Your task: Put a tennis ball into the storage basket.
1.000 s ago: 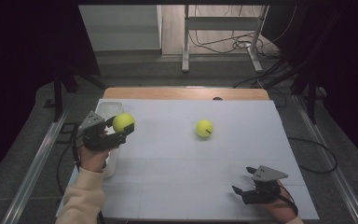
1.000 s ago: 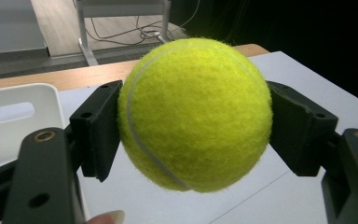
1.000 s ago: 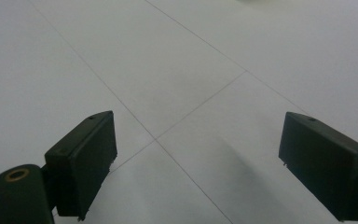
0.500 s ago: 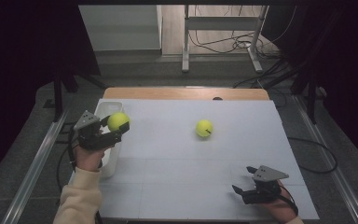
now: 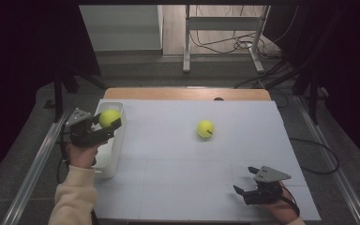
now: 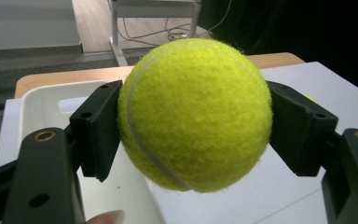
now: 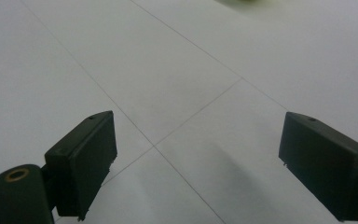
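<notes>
My left gripper [image 5: 107, 123] is shut on a yellow tennis ball [image 5: 109, 117], holding it over the white bin [image 5: 115, 152] at the table's left edge. In the left gripper view the tennis ball [image 6: 195, 114] is pressed between both black pads, with the bin [image 6: 51, 100] behind and below it. A second tennis ball [image 5: 205, 129] lies loose on the white table top, right of centre. My right gripper [image 5: 244, 181] rests near the front right of the table, its jaws wide apart with nothing between them; the right gripper [image 7: 198, 163] faces bare table there.
The white table sheet [image 5: 178, 178] carries faint grid lines. A wooden strip [image 5: 168, 93] runs along the far edge. Metal rails [image 5: 33, 164] flank the table on both sides. Table legs and cables [image 5: 225, 42] stand on the floor beyond.
My left gripper has carried the tennis ball leftward, from beside the bin to over it. The right gripper and the loose ball have stayed put.
</notes>
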Demonstrator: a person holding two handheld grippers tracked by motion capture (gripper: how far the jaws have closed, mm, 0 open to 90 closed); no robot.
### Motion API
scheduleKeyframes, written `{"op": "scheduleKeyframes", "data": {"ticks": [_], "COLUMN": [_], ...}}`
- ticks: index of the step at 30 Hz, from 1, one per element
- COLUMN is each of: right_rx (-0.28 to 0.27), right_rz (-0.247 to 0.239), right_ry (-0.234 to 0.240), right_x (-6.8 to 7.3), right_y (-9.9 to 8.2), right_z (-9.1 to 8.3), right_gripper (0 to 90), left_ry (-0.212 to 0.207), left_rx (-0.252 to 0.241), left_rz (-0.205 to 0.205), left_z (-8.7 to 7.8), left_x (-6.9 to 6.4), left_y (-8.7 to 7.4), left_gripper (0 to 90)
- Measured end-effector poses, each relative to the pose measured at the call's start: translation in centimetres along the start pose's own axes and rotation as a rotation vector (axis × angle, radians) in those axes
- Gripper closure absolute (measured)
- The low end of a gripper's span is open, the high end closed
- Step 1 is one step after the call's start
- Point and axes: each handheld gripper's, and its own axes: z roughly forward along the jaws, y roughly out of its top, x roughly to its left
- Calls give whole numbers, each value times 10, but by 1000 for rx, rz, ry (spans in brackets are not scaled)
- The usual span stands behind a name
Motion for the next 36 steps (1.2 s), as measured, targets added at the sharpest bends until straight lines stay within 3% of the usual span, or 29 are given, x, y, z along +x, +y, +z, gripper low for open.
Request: {"op": "scheduleKeyframes", "data": {"ticks": [18,36], "right_rx": [-8,1], "right_rz": [1,8], "right_ry": [1,-8], "right_x": [-1,-1], "right_y": [0,0], "right_z": [0,0], "right_gripper": [117,117], "left_ry": [76,115], "left_rx": [101,216], "left_rz": [-50,-22], "left_z": [24,57], "left_x": [37,45], "left_y": [17,24], "left_gripper": [257,256]}}
